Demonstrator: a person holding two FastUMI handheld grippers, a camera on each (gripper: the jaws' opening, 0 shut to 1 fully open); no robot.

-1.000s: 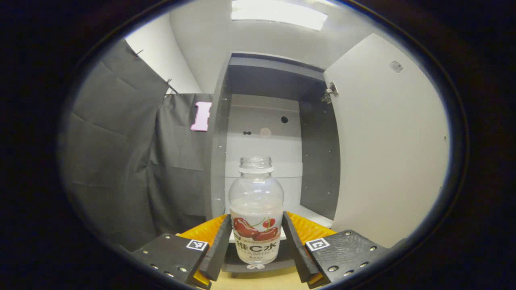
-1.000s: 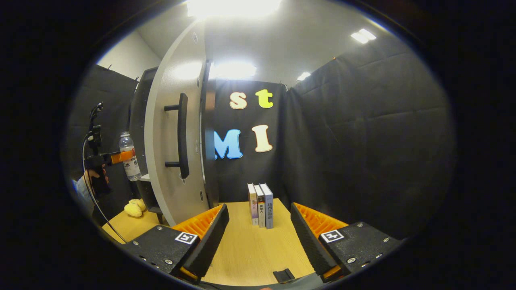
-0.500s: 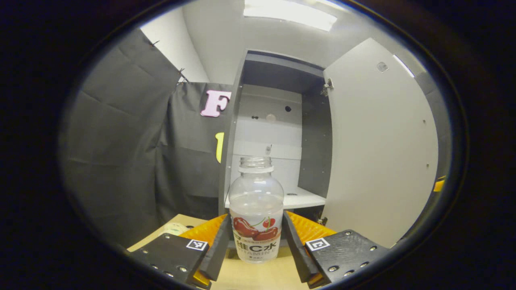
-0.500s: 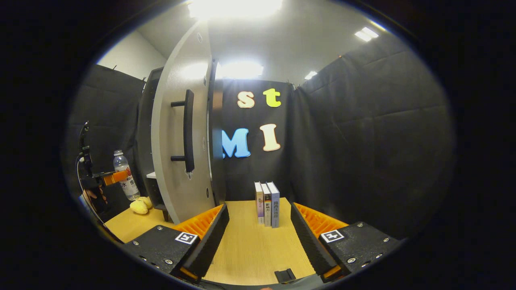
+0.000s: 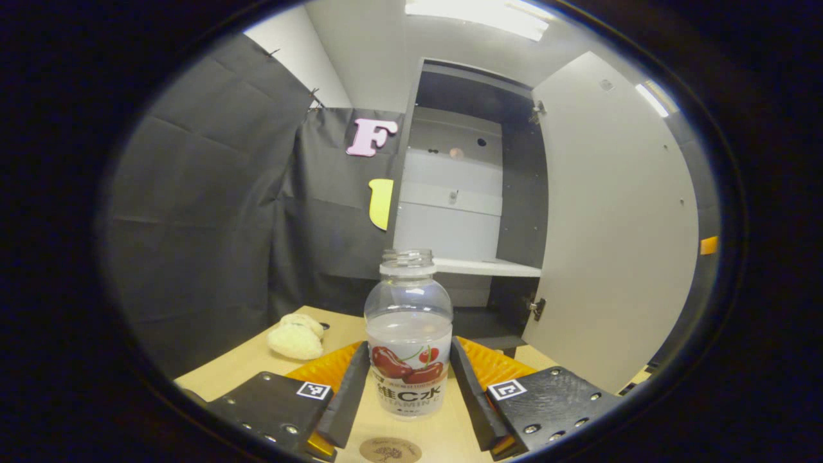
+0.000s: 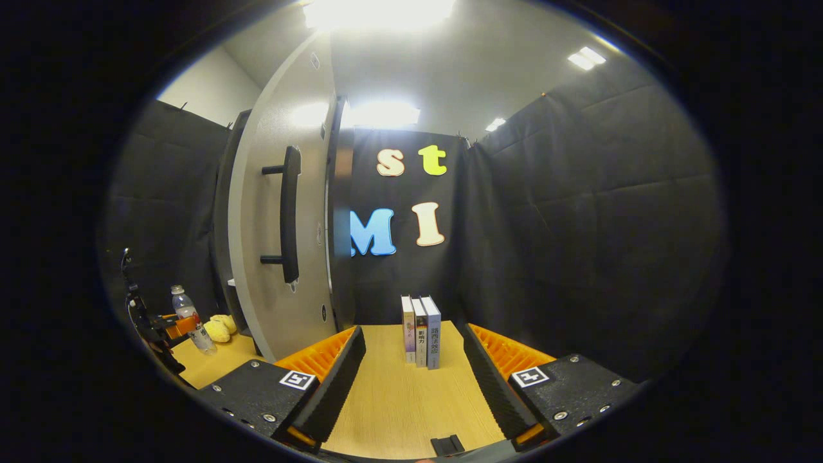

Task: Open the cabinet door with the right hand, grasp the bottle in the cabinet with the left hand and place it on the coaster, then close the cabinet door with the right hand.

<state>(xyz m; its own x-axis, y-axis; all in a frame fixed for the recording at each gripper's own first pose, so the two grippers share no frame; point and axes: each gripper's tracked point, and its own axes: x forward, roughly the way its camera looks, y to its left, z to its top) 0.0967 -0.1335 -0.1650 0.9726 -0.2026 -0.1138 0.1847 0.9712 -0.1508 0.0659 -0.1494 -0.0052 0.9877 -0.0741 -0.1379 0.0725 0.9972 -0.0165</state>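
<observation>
Bottle (image 5: 407,334): upright and capless, out of the cabinet and held above the surface, with the coaster just below and in front of it.
Left gripper (image 5: 407,386): clenched on the bottle, both fingers pressing the labelled lower body; a low grip likely keeps the bottle steady for setting down.
Coaster (image 5: 389,449): round disc lying on the wooden surface (image 5: 244,366) at the lower edge of the left gripper view; its near rim is cut off there.
Soft yellow object (image 5: 296,335): left of the bottle on the surface, apart from the coaster, so the descent looks unobstructed.
Cabinet (image 5: 466,193): stands open; its white shelf (image 5: 485,267) is bare.
Cabinet door (image 6: 270,225): swung wide, its dark handle (image 6: 287,215) facing the right gripper.
Right gripper (image 6: 411,379): released, jaws apart with nothing between them, waiting near the door, probably to close it.
Books (image 6: 421,329): upright beyond the right gripper, away from the door's swing.
</observation>
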